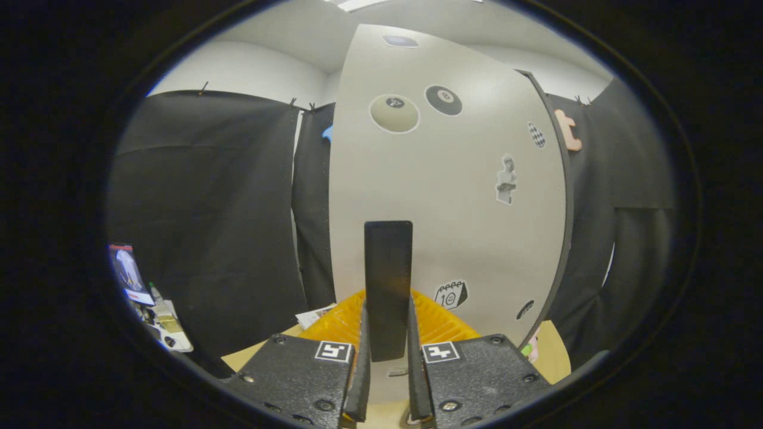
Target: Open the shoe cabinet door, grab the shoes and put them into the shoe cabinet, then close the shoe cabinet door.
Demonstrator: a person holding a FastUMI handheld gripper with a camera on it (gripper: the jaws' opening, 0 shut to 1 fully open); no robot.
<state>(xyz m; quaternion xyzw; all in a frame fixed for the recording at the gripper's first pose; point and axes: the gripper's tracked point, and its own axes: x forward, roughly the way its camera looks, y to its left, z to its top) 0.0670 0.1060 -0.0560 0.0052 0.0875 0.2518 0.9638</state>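
Note:
The shoe cabinet door (459, 202) is a pale grey panel with several stickers, standing upright right in front of me. Its dark edge runs down the right side. A dark flat vertical handle (388, 268) sticks out from the door's lower middle. My gripper (388, 310) is shut on this handle, with one finger pressing on each side of its lower part. A yellow ribbed thing (331, 326) lies low beside the fingers, at the foot of the door. I cannot tell what it is.
A wooden tabletop (262, 356) lies under the gripper. A white paper (313, 316) rests on it left of the yellow thing. Small cluttered items (161, 319) sit far to the left. Black cloth walls (202, 214) flank the door.

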